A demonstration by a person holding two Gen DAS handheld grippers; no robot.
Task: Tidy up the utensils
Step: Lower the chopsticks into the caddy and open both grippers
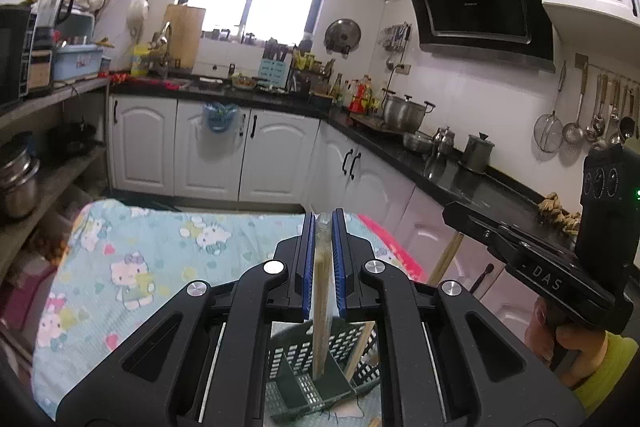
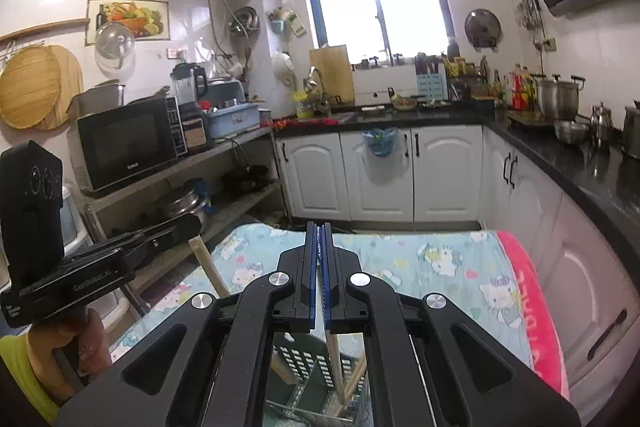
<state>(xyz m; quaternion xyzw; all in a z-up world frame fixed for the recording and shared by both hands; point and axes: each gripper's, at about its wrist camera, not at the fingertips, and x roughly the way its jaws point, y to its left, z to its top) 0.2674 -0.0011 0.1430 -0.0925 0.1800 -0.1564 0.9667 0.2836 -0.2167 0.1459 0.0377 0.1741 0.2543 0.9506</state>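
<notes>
Left tongs (image 1: 323,227): closed on a bundle of chopsticks (image 1: 320,291), apparently in a clear sleeve. The sticks are pinched near their top, so the length hangs straight down through the frame of the tongs. The lower ends are seen over a dark slotted basket (image 1: 304,379) directly below. This upright hold is judged to suit dropping the sticks end-first into a basket compartment; whether the tips already touch the basket floor cannot be told.

Right tongs (image 2: 320,239): closed on a single chopstick (image 2: 335,367), likewise gripped high and hanging down toward the same basket (image 2: 304,363). A second stick is seen leaning in the basket beside it, so some sorting is judged already done.

The basket stands on a counter covered with a cartoon-print cloth (image 1: 140,267). In each wrist view the other tool is seen held alongside by a hand (image 1: 560,339).

Step in hand, as judged: both loads are being brought over the basket for release. Next move calls for keeping the sticks vertical and clear of the divider walls before the tongs are opened. Risk: a tilted stick catching the rim and tipping out.
</notes>
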